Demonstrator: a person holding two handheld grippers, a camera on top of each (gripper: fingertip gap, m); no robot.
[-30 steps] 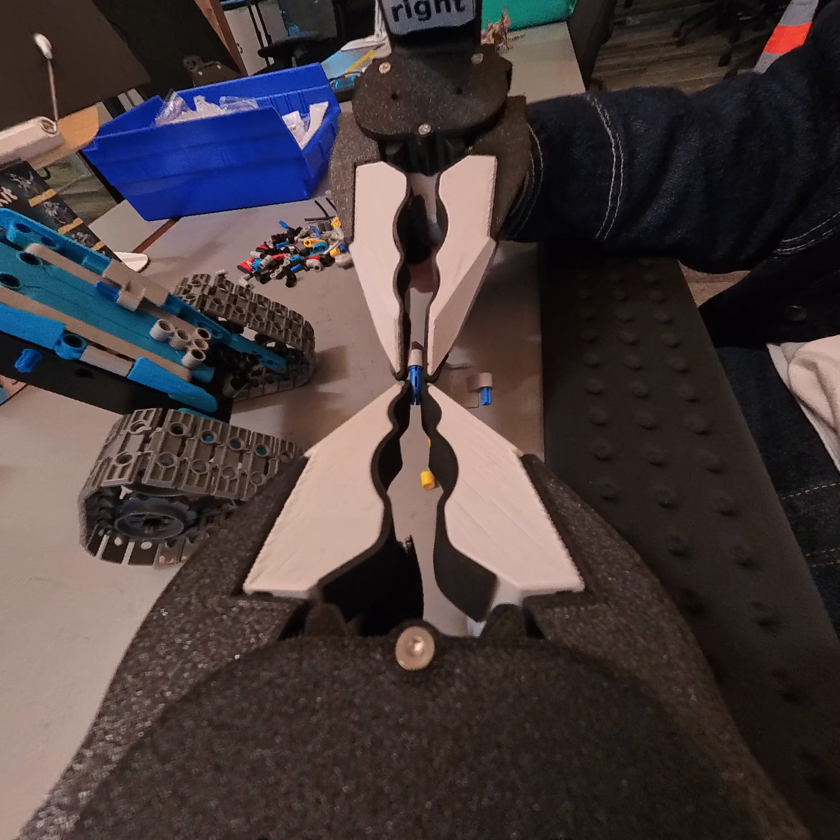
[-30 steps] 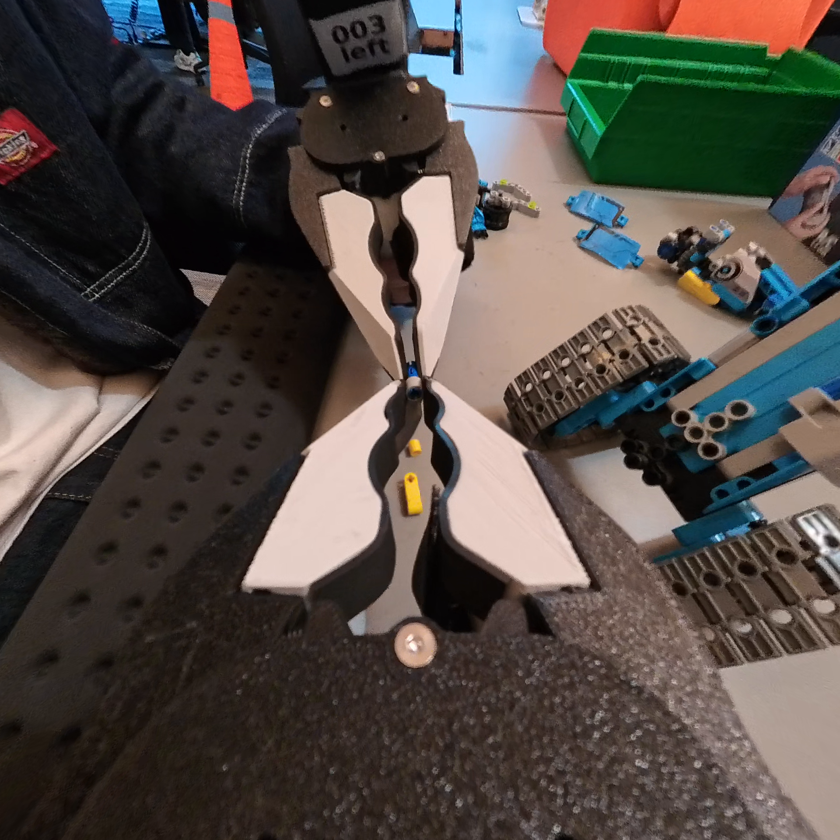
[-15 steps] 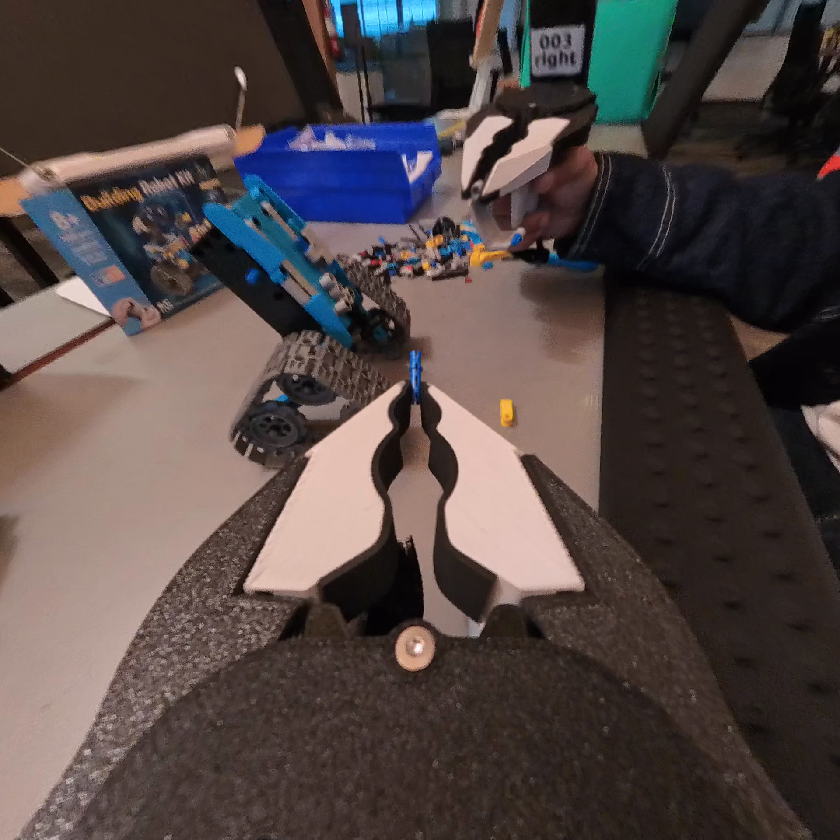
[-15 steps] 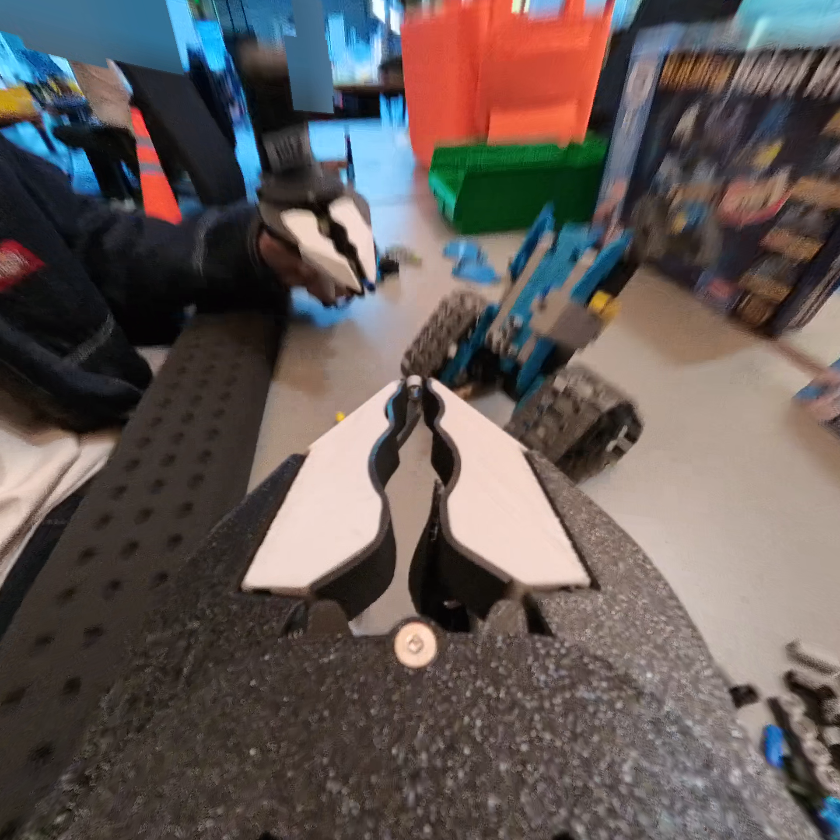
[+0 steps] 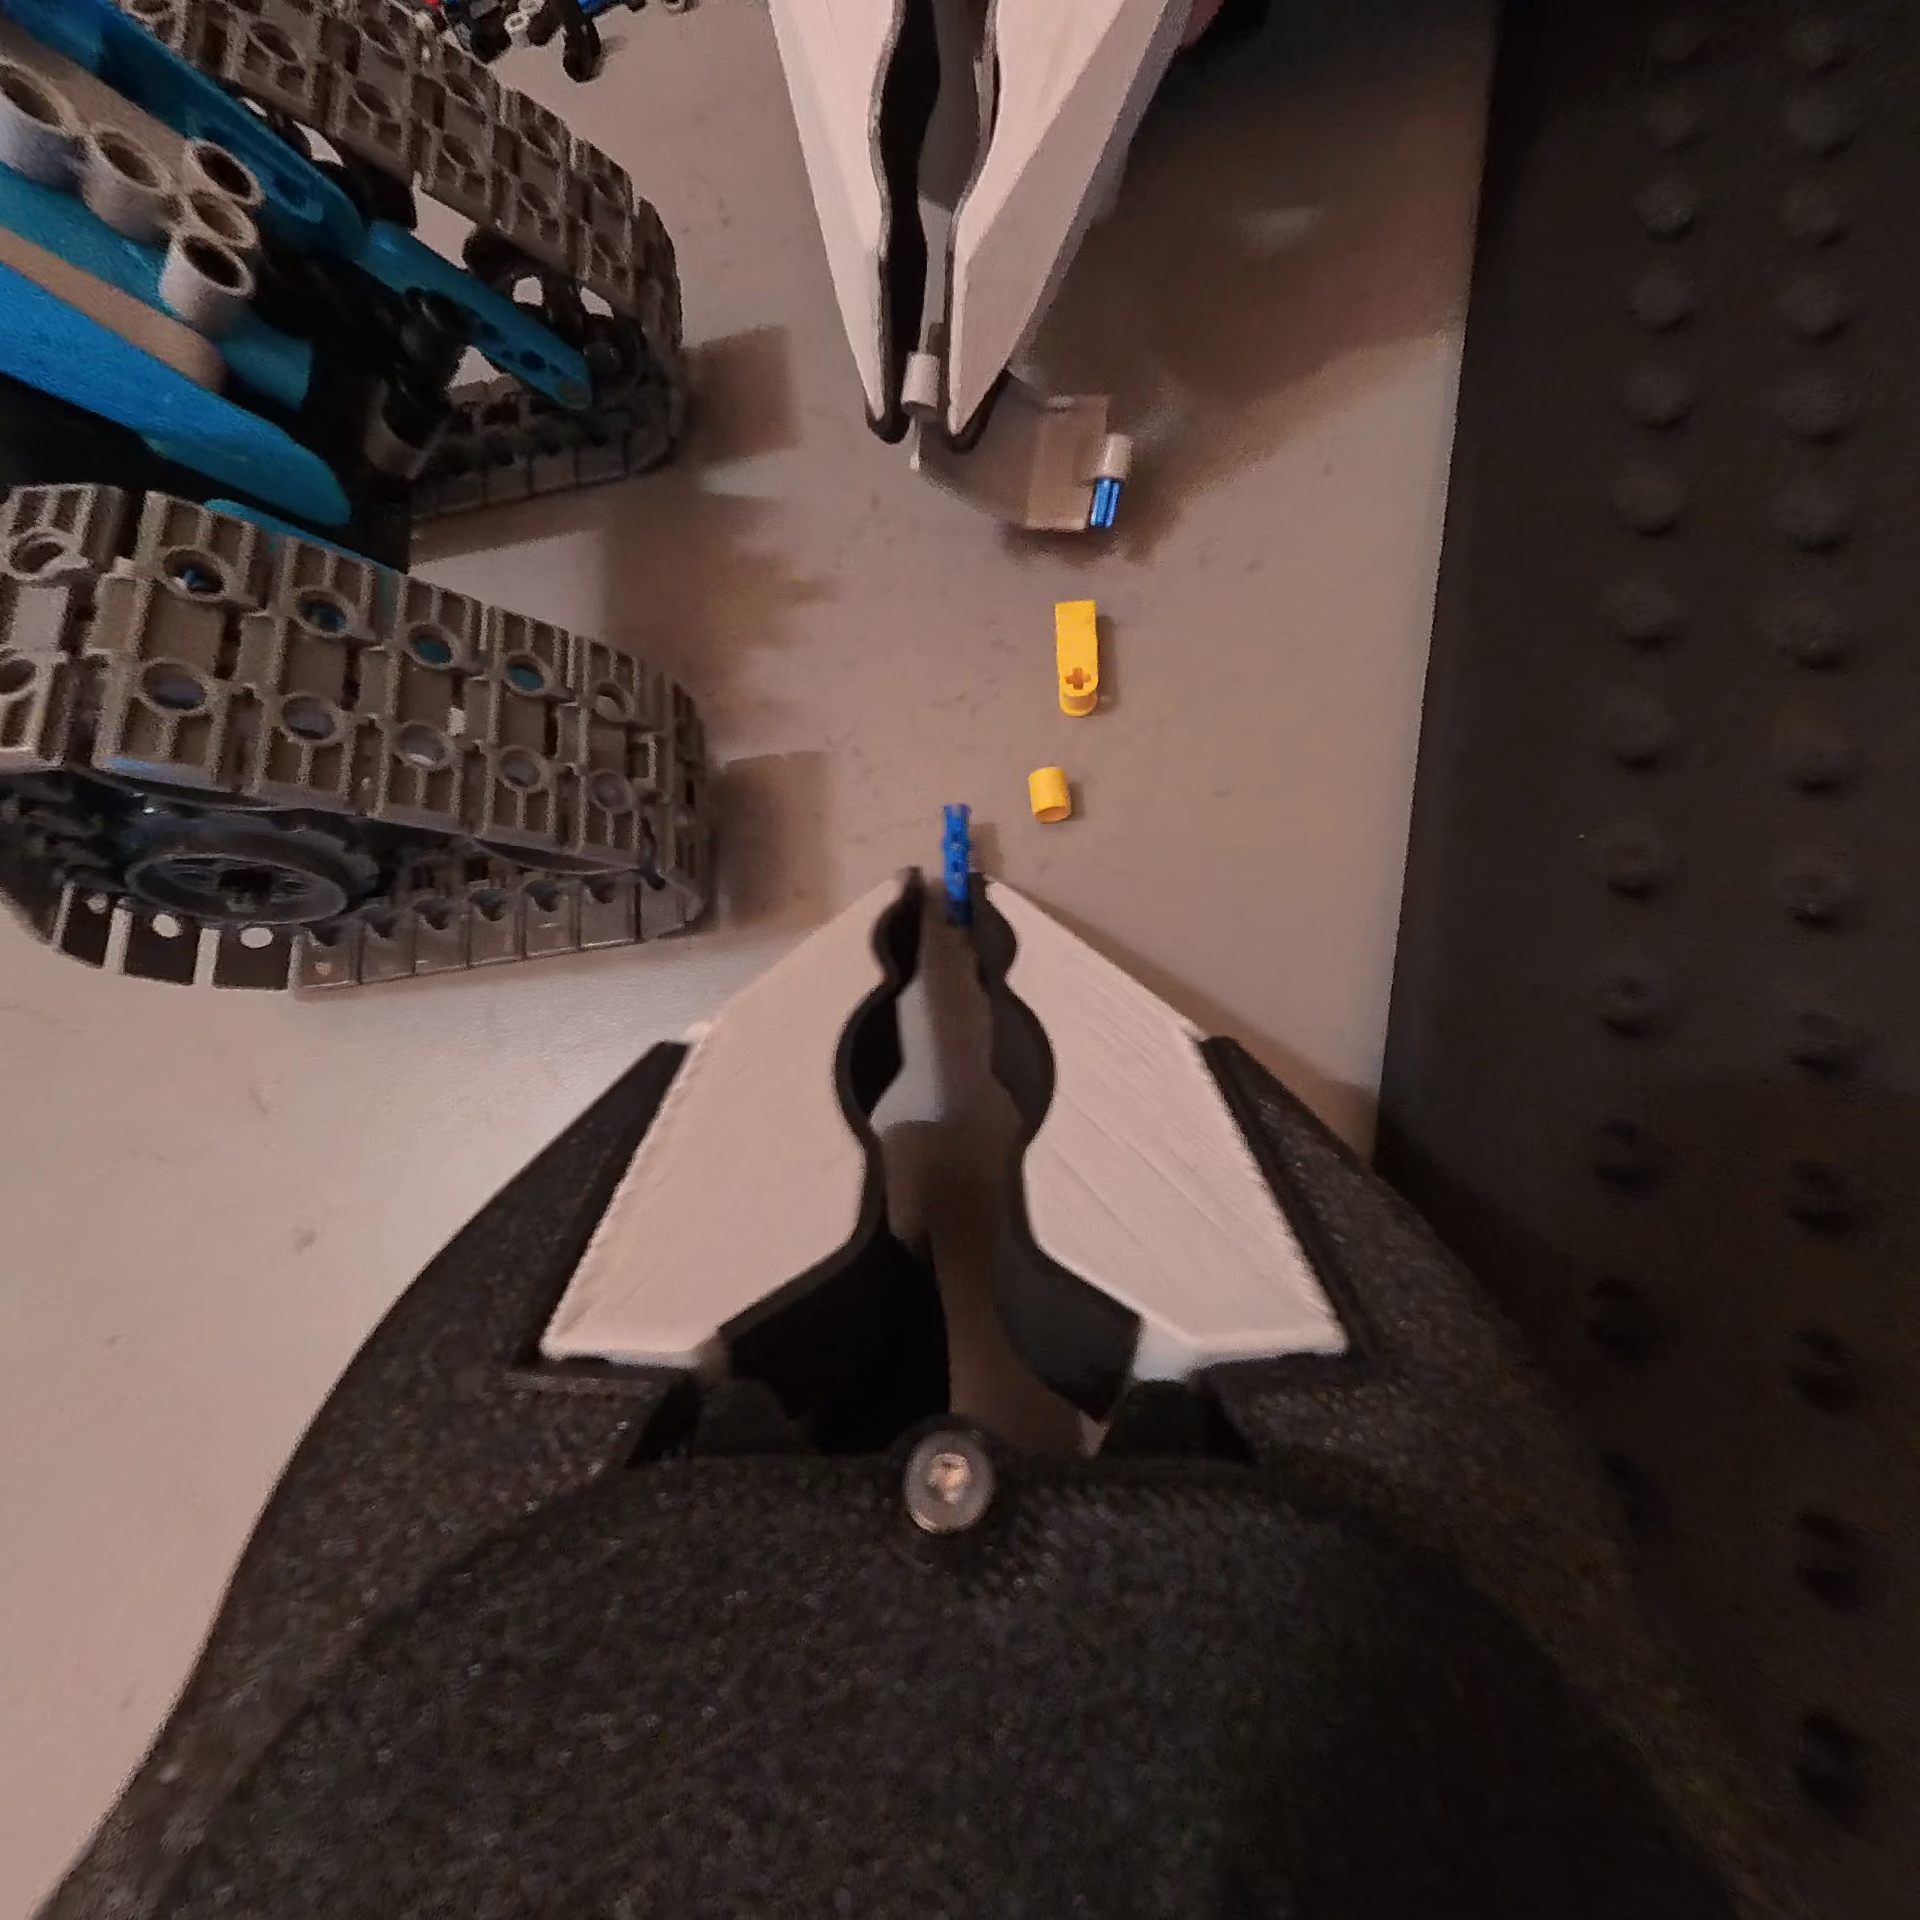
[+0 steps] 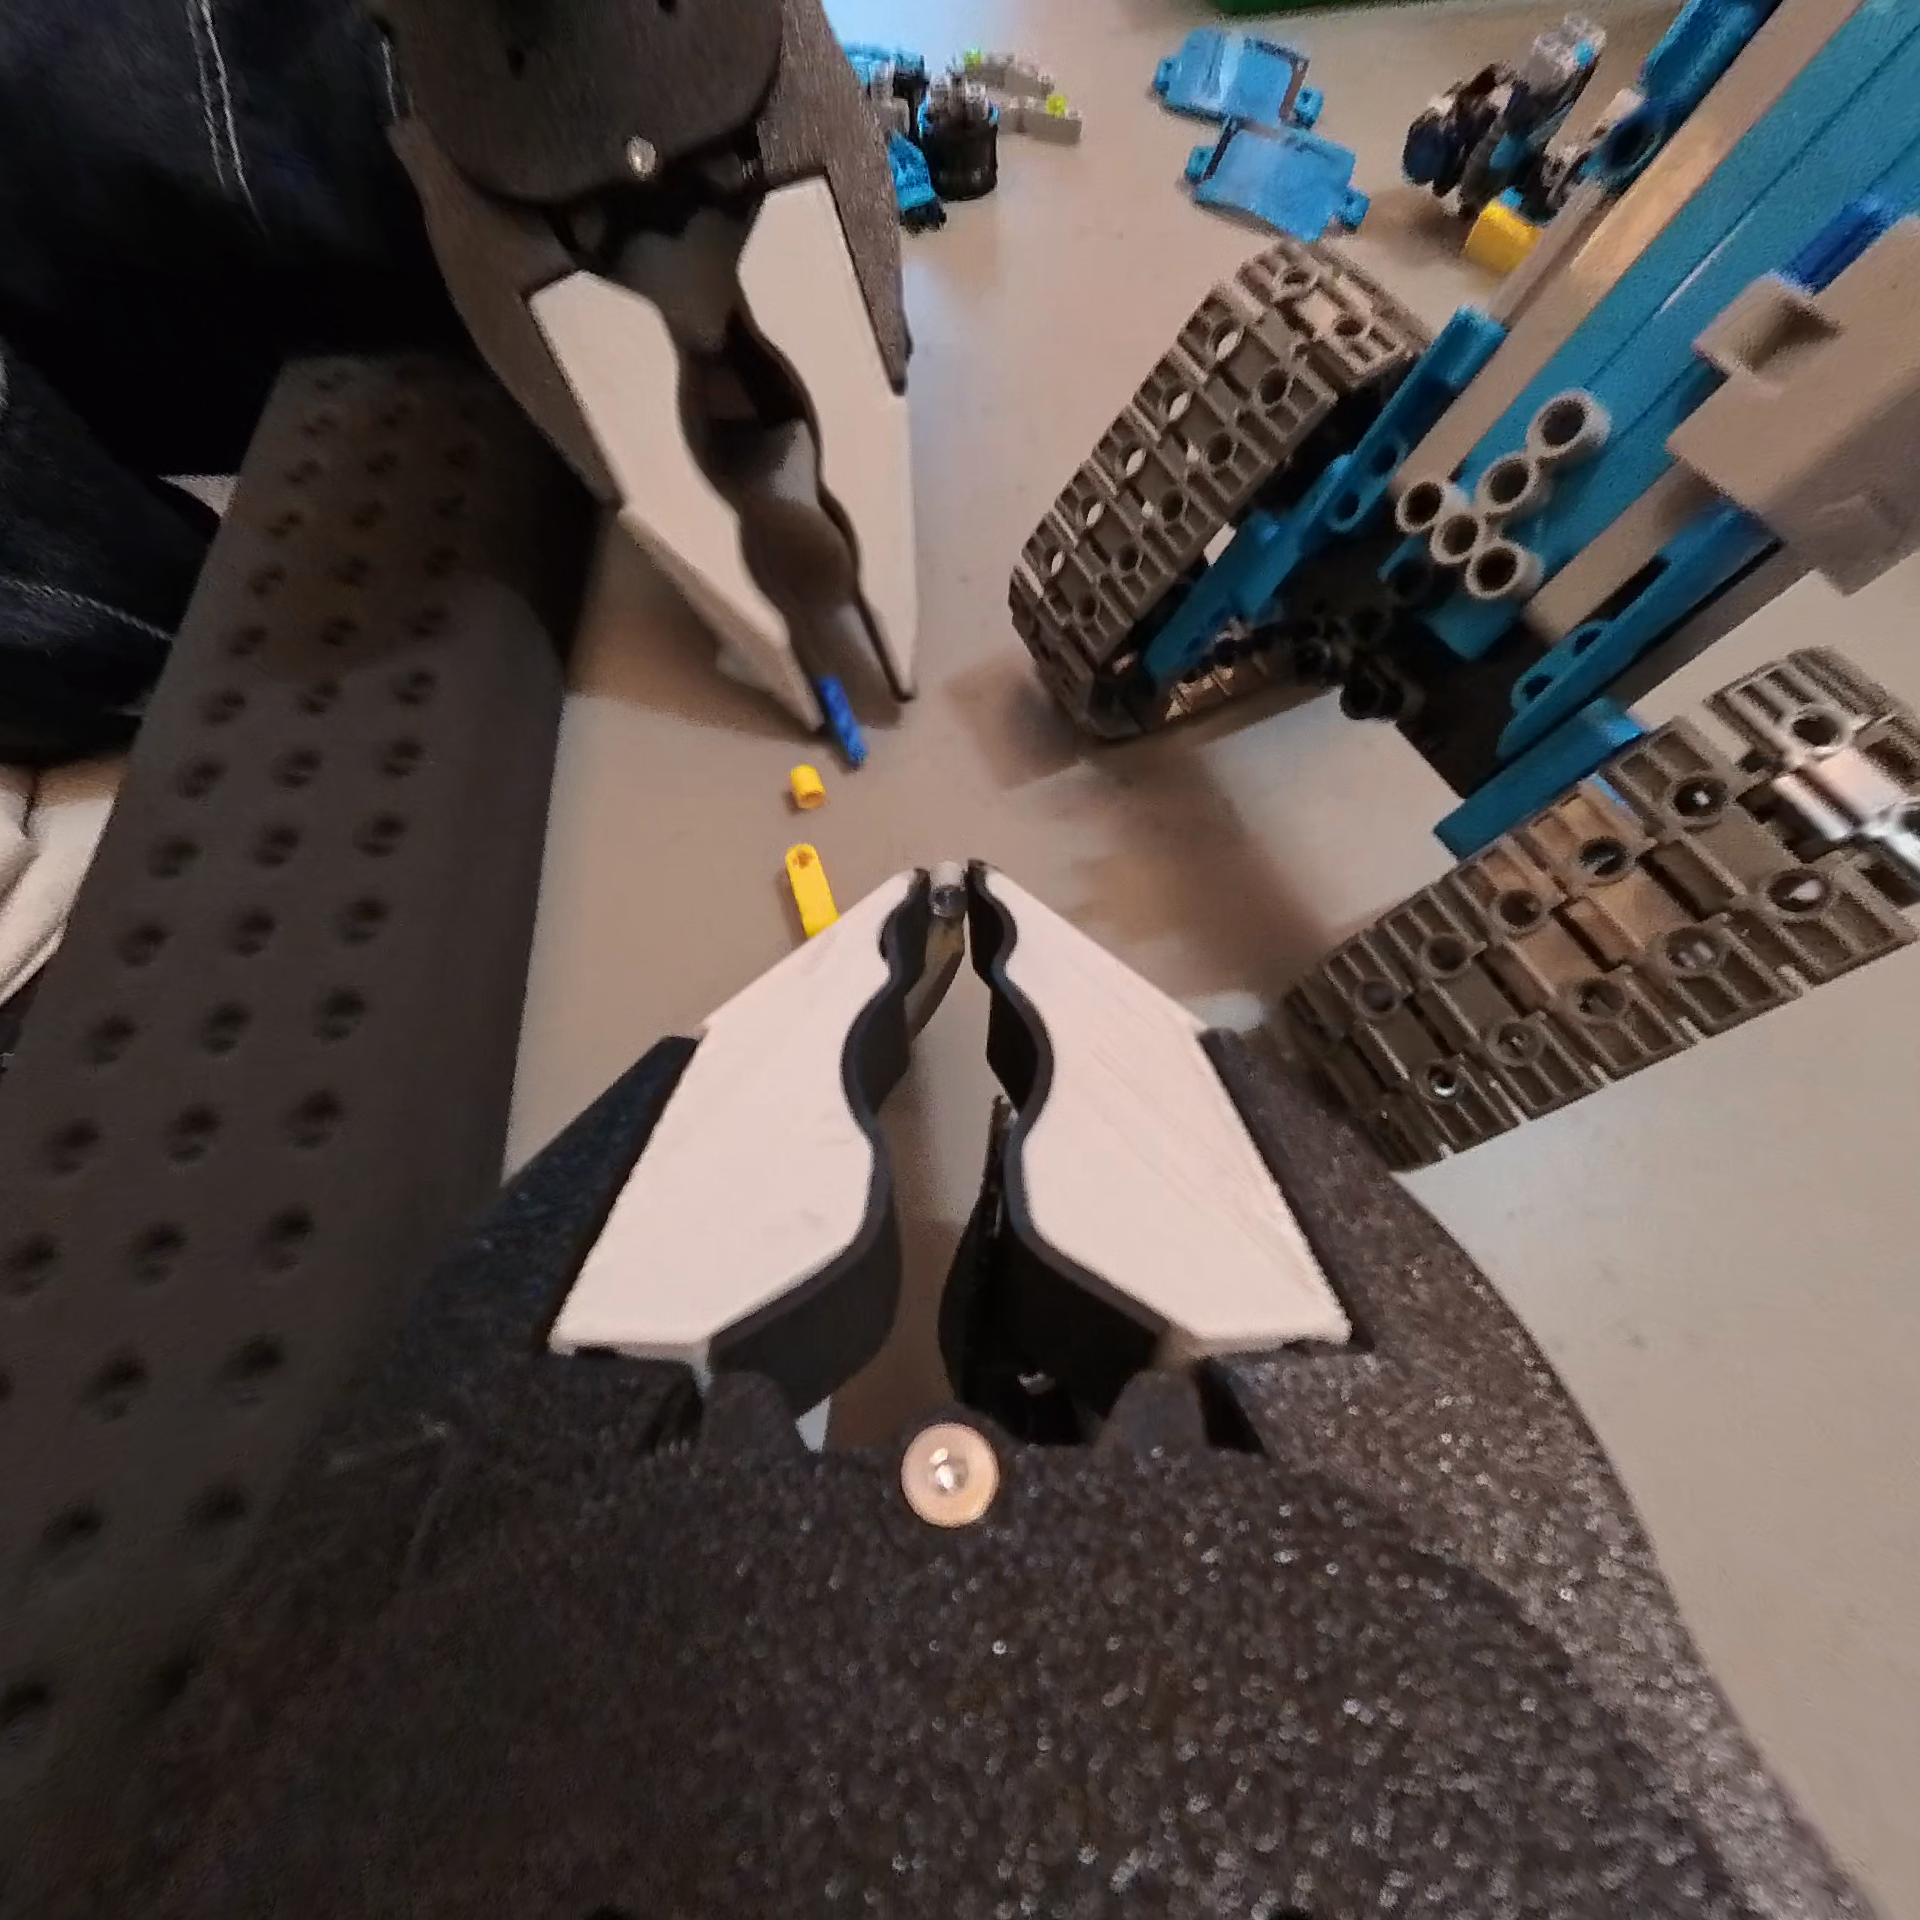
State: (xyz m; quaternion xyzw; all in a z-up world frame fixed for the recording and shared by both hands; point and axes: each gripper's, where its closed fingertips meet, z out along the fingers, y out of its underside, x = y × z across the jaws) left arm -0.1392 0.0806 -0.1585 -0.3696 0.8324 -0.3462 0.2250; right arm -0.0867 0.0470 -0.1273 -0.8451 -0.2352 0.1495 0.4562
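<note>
Both grippers pinch small parts above the table [image 5: 312, 1195]: left gripper [image 5: 948, 891] clamps a blue pin [image 5: 956, 854]; right gripper [image 6: 948, 881] apparently a grey bush [image 6: 945, 900]. Slight misalignment could pop either free.

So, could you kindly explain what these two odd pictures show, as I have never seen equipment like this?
No robot arm here: a person holds two hand-held pincers, each with a camera looking along its two white fingers. One picture comes from the left gripper, the other from the right gripper, and each also sees the other one opposite.

The left gripper is shut on a small blue pin. The right gripper is shut on a small grey sleeve.

On the grey table lie two yellow bits, a yellow connector and a yellow bush, and a grey piece with a blue pin. Beside them stands a blue tracked toy vehicle. A black dimpled mat runs along the edge.
</note>
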